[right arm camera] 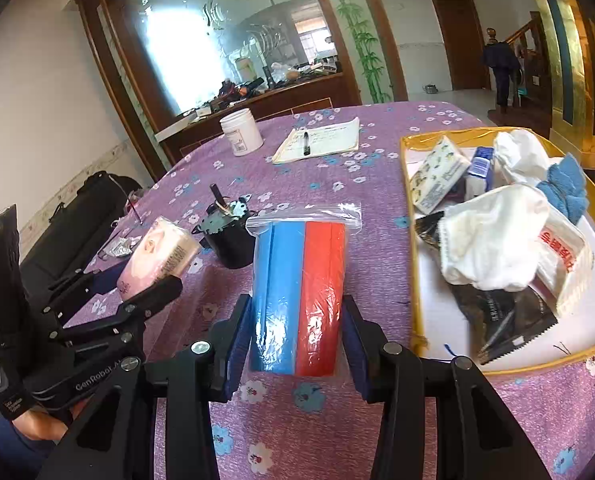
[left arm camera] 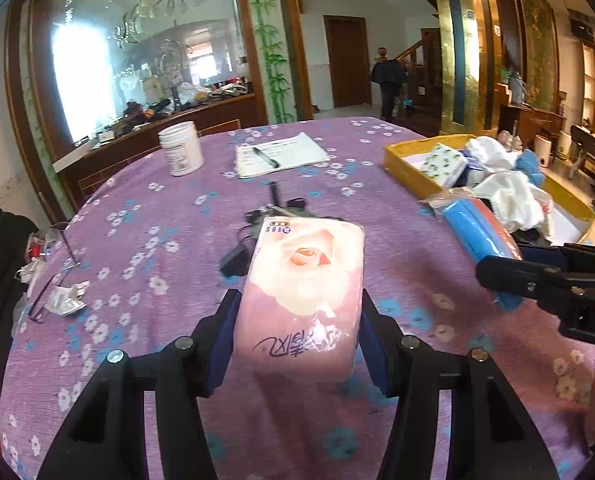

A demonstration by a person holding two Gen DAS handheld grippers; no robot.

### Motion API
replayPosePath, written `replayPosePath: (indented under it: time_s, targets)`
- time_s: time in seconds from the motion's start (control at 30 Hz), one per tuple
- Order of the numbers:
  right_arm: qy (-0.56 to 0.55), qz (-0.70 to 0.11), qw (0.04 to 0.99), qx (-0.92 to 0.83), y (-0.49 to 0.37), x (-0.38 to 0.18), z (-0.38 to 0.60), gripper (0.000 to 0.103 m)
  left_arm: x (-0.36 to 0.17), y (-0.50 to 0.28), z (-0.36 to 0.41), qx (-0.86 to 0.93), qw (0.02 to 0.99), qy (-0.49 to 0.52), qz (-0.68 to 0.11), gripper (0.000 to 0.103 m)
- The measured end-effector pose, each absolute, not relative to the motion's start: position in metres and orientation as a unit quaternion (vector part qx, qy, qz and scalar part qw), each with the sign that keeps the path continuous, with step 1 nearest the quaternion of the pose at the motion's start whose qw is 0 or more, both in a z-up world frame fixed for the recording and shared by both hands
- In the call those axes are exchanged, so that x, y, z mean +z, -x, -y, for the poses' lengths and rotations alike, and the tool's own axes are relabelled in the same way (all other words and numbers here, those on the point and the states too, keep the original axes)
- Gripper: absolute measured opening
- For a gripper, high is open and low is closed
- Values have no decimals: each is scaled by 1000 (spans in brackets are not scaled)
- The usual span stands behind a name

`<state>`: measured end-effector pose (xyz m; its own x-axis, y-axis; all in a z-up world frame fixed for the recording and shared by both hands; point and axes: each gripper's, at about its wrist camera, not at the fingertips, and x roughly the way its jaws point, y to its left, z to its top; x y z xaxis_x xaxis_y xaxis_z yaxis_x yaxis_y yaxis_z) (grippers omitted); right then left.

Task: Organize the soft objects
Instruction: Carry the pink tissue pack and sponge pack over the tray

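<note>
Gripping a pink tissue pack [left arm camera: 303,292], the left gripper [left arm camera: 297,344] has its jaws clamped on the pack's two long sides near the close end, blue pads pressed flat against the wrapper. The pack juts forward from between the jaws, rose print up, held above the purple flowered table [left arm camera: 137,220]. In the right wrist view the same pack [right arm camera: 157,254] shows at the left, tilted, sticking out of the left gripper [right arm camera: 149,280].

The right gripper [right arm camera: 295,336] has its jaws clamped on a clear bag [right arm camera: 299,296] holding blue and red foam pieces side by side. The pads press the bag's two sides low down, and the zip edge of the bag points away from the jaws. From the left wrist view the bag [left arm camera: 477,236] is seen at the right, running into the right gripper [left arm camera: 497,276].

Just right of the bag lies a yellow tray [right arm camera: 411,240] with white cloths [right arm camera: 493,236], a blue cloth [right arm camera: 565,188], small tissue packs [right arm camera: 437,176] and a black sachet [right arm camera: 501,320] heaped in it. Beyond both held things, a black motor-like part [right arm camera: 227,232] sits on the table. Farther back stand a white jar [right arm camera: 241,132] and a notepad [right arm camera: 321,140] with a pen [right arm camera: 305,142] on it. At the table's left edge lie crumpled wrappers [left arm camera: 63,300].
</note>
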<state>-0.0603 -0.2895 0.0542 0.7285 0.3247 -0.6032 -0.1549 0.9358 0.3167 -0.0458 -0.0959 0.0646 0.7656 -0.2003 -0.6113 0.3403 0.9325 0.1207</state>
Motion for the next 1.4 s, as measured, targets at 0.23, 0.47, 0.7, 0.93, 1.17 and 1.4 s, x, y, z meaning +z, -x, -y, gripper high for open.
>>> replayPosePath:
  time_s: [0.23,0.47,0.7,0.93,1.17,1.4]
  targets:
    - [-143,-331,925,122,65,56,309,46,67,49,127,-168,927,-117,-313,55]
    - [-167,-314,928,108,71,60,337,46,73,52,165,-199,921,-126,-311,55]
    - [-188,-302,931,87,80,62,366,46,74,51,200,-224,913,-134,-313,55]
    - [-213,-285,933,64,89,68,400,46,80,51,229,-241,910,-140,-308,55]
    - [-227,-275,933,43,96,72,427,46,85,50,258,-259,905,-145,-304,55]
    - [-232,-272,933,26,99,75,448,46,84,45,280,-273,900,-144,-309,55]
